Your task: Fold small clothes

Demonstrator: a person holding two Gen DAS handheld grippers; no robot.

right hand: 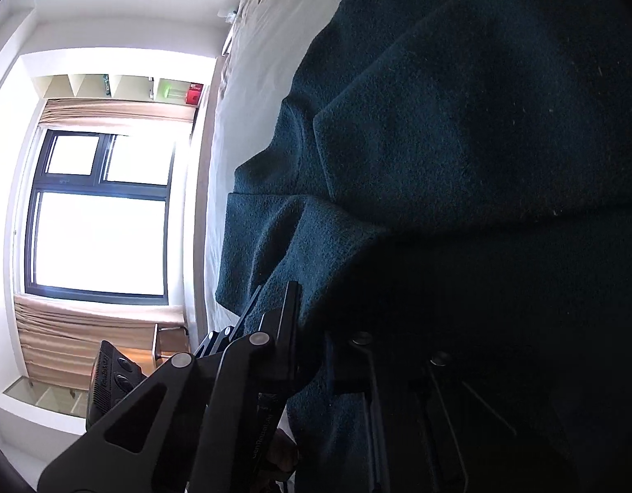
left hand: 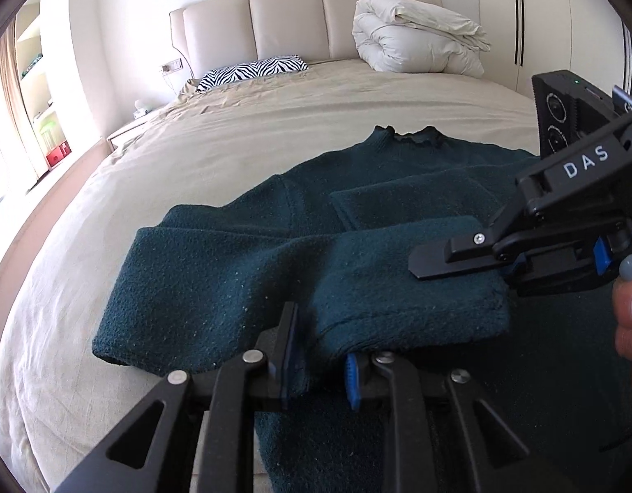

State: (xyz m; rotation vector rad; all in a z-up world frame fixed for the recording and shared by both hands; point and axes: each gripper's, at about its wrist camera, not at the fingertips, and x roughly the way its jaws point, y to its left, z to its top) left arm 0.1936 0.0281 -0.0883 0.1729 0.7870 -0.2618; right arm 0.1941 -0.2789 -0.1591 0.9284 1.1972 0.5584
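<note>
A dark teal knit sweater (left hand: 275, 254) lies on the bed with its collar at the far side and a sleeve folded across the body. My left gripper (left hand: 320, 365) is shut on a fold of the sweater at its near edge and holds it slightly raised. My right gripper (left hand: 464, 259) comes in from the right, turned on its side, and clamps the same folded layer. In the right wrist view the sweater (right hand: 439, 143) fills the right side, and the right gripper (right hand: 316, 349) is shut on its cloth; the far finger is in shadow.
The beige bed sheet (left hand: 110, 246) stretches left and far. A zebra-print pillow (left hand: 254, 70) and a rolled white duvet (left hand: 414, 37) lie by the headboard. A window (right hand: 98, 213) and curtains show in the right wrist view.
</note>
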